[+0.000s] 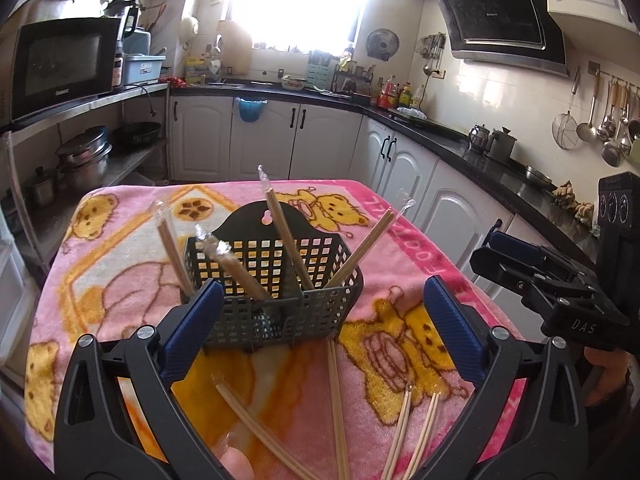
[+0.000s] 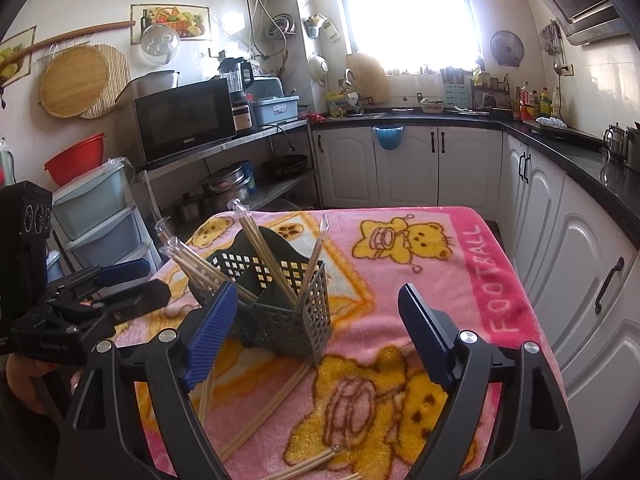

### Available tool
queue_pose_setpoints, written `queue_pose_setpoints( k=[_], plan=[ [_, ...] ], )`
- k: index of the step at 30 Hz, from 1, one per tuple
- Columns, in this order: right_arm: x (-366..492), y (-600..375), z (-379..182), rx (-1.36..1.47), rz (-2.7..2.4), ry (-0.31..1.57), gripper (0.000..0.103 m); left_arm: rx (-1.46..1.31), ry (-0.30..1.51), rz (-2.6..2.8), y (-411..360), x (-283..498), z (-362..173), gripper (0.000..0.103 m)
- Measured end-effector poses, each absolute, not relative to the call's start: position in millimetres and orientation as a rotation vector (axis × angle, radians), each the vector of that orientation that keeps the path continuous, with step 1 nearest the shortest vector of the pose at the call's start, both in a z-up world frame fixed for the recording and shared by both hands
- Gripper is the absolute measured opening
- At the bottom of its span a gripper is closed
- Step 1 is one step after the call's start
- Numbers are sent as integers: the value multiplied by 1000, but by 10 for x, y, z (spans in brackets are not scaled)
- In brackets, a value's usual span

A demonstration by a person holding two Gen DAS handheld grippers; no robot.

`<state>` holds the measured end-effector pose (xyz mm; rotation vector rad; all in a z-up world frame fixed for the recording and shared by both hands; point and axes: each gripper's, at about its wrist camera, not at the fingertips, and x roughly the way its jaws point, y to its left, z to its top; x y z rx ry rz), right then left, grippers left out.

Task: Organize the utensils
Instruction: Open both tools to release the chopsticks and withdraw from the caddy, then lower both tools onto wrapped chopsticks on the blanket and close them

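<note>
Pink blanket (image 2: 500, 280) reading "FOOTBALL", "Galanz" microwave (image 2: 184, 120), "DAS" right gripper (image 1: 516, 258)

window: bright window (image 1: 300, 0) on the far wall, washed out by daylight
walls: white tile
cabinets: white doors (image 2: 408, 164) under a black countertop (image 1: 480, 140) along two walls
left side: microwave (image 2: 184, 120) on a steel shelf, pots (image 1: 84, 156) below
right wall: black range hood (image 1: 500, 16), hanging ladles (image 1: 608, 120)
table cover: pink bear-print blanket (image 2: 420, 248)
</note>
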<state>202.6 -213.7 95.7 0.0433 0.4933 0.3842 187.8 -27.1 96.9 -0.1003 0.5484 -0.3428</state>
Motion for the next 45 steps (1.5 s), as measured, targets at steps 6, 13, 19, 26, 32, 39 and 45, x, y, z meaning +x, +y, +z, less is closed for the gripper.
queue_pose_setpoints(
  k=[6,13,19,26,32,39,45],
  plan=[
    [1970,-2114,889,41,393,509,80,-127,549,-332,-206,1793,935,92],
    [1903,-2103,754,34,399,546,80,-148,571,-322,-142,1723,818,92],
    [1865,-2088,590,29,408,594,80,-165,614,-305,-86,1723,654,92],
    [1829,-2054,415,28,423,640,80,-192,653,-280,-8,1717,476,92],
    [1791,-1988,282,29,438,680,80,-204,695,-254,54,1744,298,92],
    [1782,-1961,127,32,439,731,80,-219,757,-224,104,1807,44,92],
    [1780,-1979,-60,35,422,786,80,-253,809,-208,181,1901,-155,92]
  ],
)
